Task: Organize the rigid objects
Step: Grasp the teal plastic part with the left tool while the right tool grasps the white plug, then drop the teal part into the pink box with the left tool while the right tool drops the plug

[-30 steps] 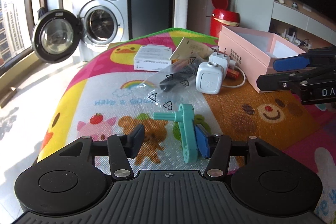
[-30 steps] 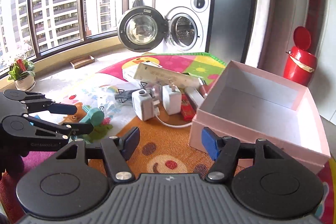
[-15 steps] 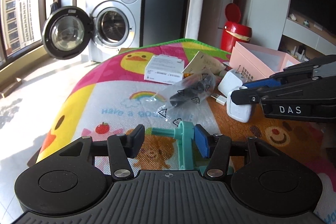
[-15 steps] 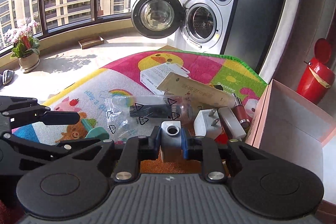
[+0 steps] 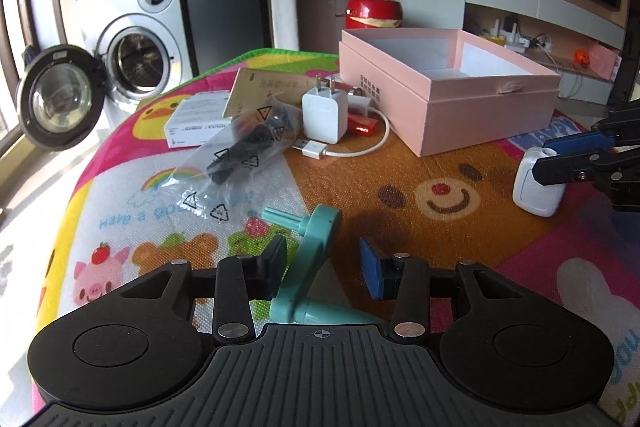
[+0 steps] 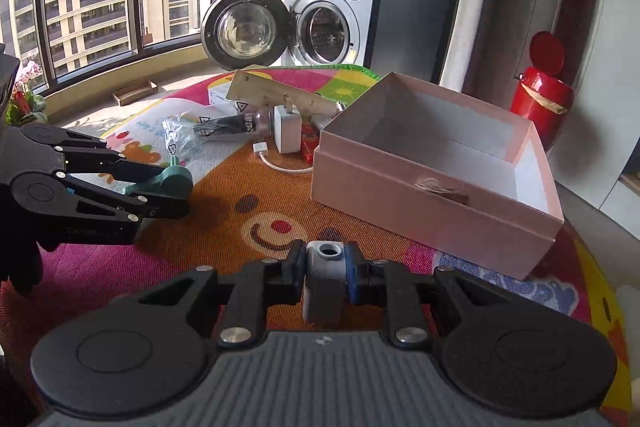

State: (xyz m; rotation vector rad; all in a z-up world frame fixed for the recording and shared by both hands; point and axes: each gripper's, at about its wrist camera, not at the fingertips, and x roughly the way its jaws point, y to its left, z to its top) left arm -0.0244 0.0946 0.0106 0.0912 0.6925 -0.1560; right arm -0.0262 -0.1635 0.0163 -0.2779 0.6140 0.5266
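My right gripper [image 6: 324, 271] is shut on a small white charger cube [image 6: 323, 279] and holds it above the mat, in front of the open pink box [image 6: 436, 203]. The cube [image 5: 536, 183] and the right gripper [image 5: 576, 159] also show at the right of the left wrist view. My left gripper [image 5: 324, 259] is open around a teal plastic crank [image 5: 312, 255] that lies on the mat between its fingers. The pink box [image 5: 452, 107] is empty inside.
On the cartoon mat [image 5: 400, 163] lie a white plug adapter [image 5: 324, 115] with a USB cable [image 5: 344, 149], a clear bag with a black part [image 5: 244, 151], a white carton [image 5: 196, 121], a tan card and a red item. A red bin [image 5: 372, 7] and a washing machine [image 6: 328, 23] stand behind.
My right gripper has lifted the white charger cube out of the pile and carried it back and right, toward the pink box. My left gripper stays open around the teal crank.
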